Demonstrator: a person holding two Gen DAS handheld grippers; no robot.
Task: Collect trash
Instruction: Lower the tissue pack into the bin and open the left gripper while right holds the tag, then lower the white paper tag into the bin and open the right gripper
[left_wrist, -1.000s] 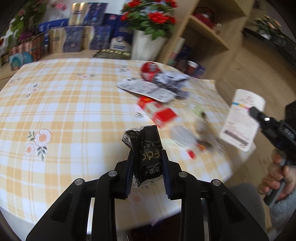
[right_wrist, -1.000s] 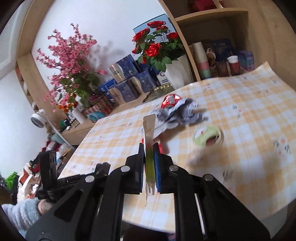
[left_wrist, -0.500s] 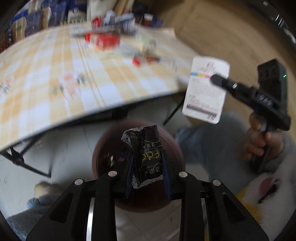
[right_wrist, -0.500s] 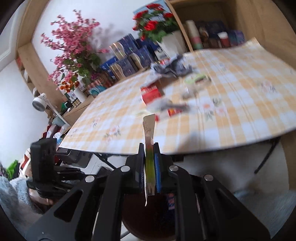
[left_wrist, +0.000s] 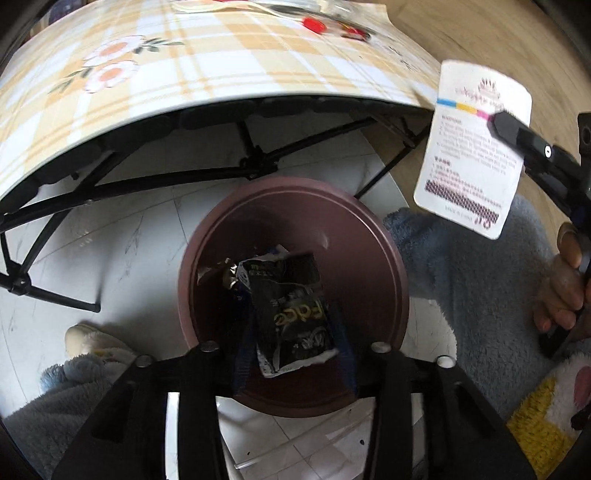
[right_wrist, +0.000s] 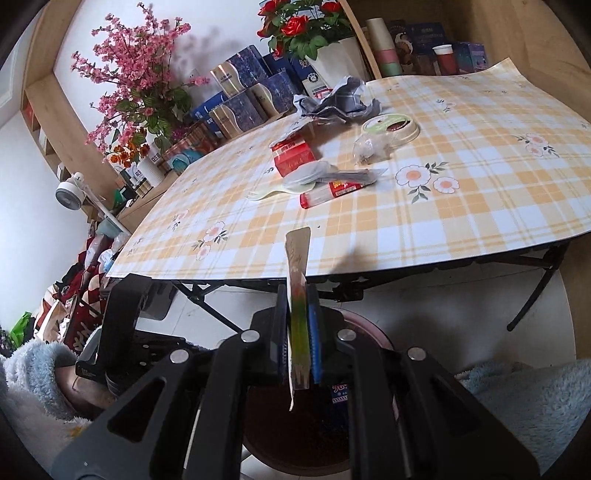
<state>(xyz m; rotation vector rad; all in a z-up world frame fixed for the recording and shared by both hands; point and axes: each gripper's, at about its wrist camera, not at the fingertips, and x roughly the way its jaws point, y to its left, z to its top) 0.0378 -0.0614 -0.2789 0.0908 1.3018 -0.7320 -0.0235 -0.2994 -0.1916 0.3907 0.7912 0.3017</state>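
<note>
My left gripper (left_wrist: 293, 317) hangs pointing down over a round brown bin (left_wrist: 369, 236) on the floor. Its jaws are opening, and the black snack wrapper (left_wrist: 291, 314) sits tilted and loose between the blue pads, over the bin's mouth. Other scraps lie in the bin. My right gripper (right_wrist: 298, 295) is shut on a flat white card (right_wrist: 297, 251), seen edge-on, just above the bin's rim (right_wrist: 365, 321). The left wrist view shows that card (left_wrist: 472, 155) face-on at the right, pinched by a black finger (left_wrist: 506, 127).
On the plaid table (right_wrist: 480, 206) lie a red box (right_wrist: 293, 157), crumpled grey wrappers (right_wrist: 340, 99), a green lid (right_wrist: 389, 127), a red-capped tube (right_wrist: 328, 192) and a fork (right_wrist: 273, 192). Black folding legs (left_wrist: 255, 166) stand behind the bin. A person's fleece-clad legs (left_wrist: 480, 288) flank it.
Both grippers dropped from above the tabletop to the bin under the table's edge. The left jaws have widened and the black wrapper has tipped loose. The right still pinches the card.
</note>
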